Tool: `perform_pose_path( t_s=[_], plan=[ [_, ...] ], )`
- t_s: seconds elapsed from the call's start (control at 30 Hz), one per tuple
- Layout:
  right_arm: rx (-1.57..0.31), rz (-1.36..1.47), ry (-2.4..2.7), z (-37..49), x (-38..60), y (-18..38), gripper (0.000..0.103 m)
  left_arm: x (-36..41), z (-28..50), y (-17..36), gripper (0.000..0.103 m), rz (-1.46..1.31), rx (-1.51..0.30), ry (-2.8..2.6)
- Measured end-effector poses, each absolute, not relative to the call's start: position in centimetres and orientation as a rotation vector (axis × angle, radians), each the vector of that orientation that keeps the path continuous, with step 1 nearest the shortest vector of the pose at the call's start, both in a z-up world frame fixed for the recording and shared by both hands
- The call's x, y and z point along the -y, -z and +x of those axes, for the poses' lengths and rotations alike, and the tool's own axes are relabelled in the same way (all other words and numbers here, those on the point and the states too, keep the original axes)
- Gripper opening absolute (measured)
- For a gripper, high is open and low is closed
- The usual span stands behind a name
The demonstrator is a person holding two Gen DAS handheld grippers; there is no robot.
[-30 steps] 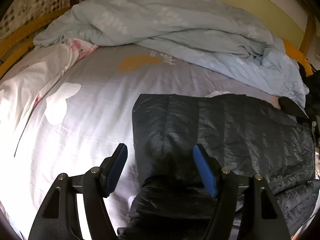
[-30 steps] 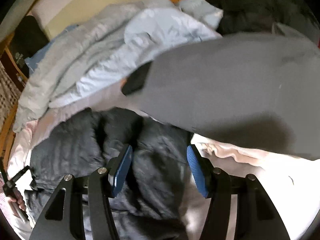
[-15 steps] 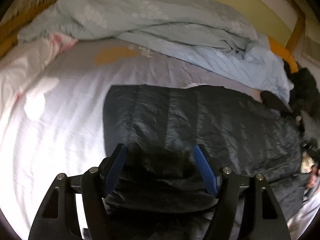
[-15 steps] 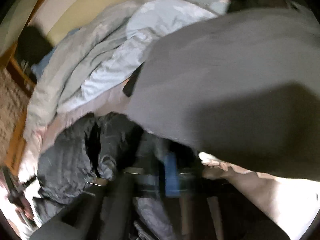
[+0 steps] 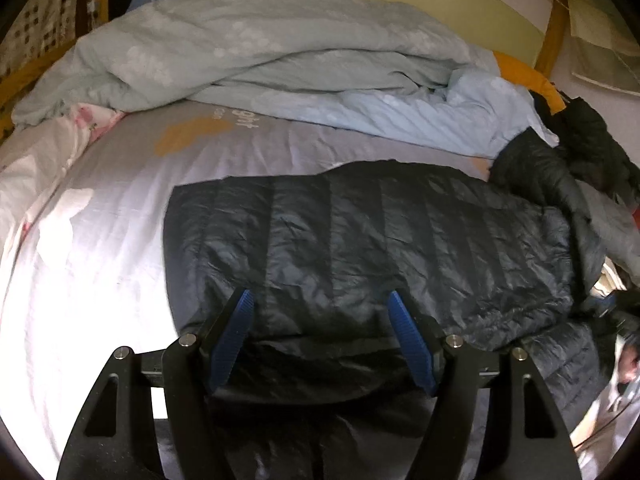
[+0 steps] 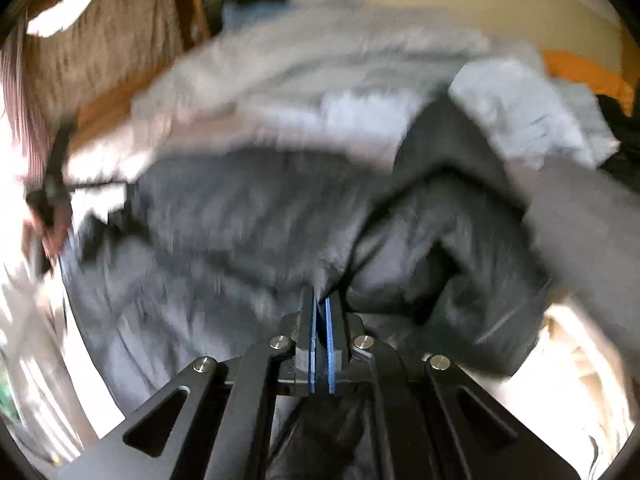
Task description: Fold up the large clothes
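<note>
A black quilted puffer jacket lies spread flat on a bed covered by a pale lilac sheet, with its long axis running across the left wrist view from left to right. The left claw points down at the near edge of the jacket, directly ahead of it; its blue pads stand well apart, a dark fold of the jacket bunched between them, and it is hard to say whether the pads press on that fold. The right claw is seen only in a blurred view; its jaws are together, pinching a thin ridge of the same dark fabric at the jacket's other end, where the cloth is humped and crumpled. A judgement: the right claw has the firmer hold and is best placed to carry its end over along the long axis, towards the left claw's end. Behind the jacket a rumpled pale blue duvet is heaped against the wall, and a dark pile of other garments sits at the far right. On the sheet, beside an orange patch, grey letters read roughly "ght"; the rest is unclear. No brand label shows on the jacket.
</note>
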State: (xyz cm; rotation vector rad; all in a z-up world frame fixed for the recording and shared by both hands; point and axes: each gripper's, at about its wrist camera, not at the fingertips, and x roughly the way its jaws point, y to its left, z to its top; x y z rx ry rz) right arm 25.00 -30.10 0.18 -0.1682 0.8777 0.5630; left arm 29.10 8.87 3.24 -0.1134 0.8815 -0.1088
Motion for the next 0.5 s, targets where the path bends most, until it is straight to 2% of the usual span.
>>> perform_pose_path(
  t_s=[0.4,0.47,0.5],
  plan=[
    [-0.961,-0.165,-0.454,25.5,31.2,2.3,0.005,-7.3,29.1,-2.7,0.069,-0.065,-0.894,0.106],
    [-0.91,-0.186,-0.465,24.8,31.1,0.5,0.009,-7.1,28.9,-2.8,0.069,-0.047,-0.889,0.102],
    [-0.871,-0.177,-0.478,24.3,31.2,-0.9,0.015,-7.0,28.7,-2.9,0.069,-0.036,-0.879,0.086]
  ],
)
